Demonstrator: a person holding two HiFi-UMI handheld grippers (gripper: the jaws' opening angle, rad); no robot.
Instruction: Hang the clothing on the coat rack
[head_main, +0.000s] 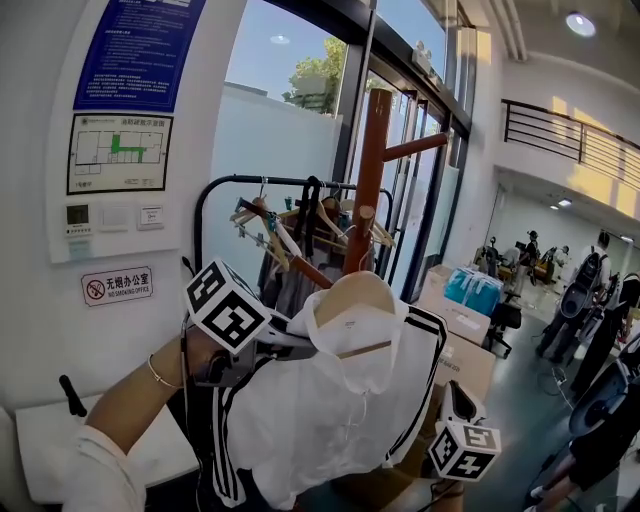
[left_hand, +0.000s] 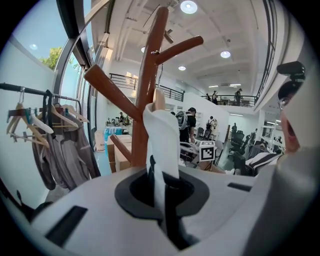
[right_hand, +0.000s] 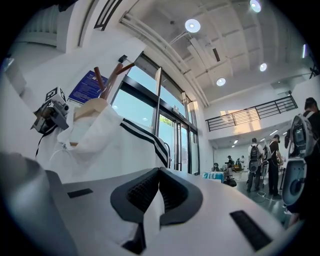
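A white garment (head_main: 330, 410) with black stripes hangs on a wooden hanger (head_main: 352, 292), held up just in front of the brown wooden coat rack (head_main: 370, 160). My left gripper (head_main: 285, 342) is shut on the garment's shoulder at the left; in the left gripper view a fold of white and black cloth (left_hand: 162, 145) rises from its closed jaws, with the rack (left_hand: 146, 95) right behind. My right gripper (head_main: 443, 398) sits low at the right, shut on the garment's side. The right gripper view has white cloth (right_hand: 152, 215) pinched in the jaws and the hanger (right_hand: 90, 107) up left.
A black clothes rail (head_main: 250, 182) with several hangers and grey garments stands behind the rack, by the glass wall. Cardboard boxes (head_main: 460, 325) sit at the rack's right. A white ledge (head_main: 50, 445) lies low left. People (head_main: 595, 270) stand far off at the right.
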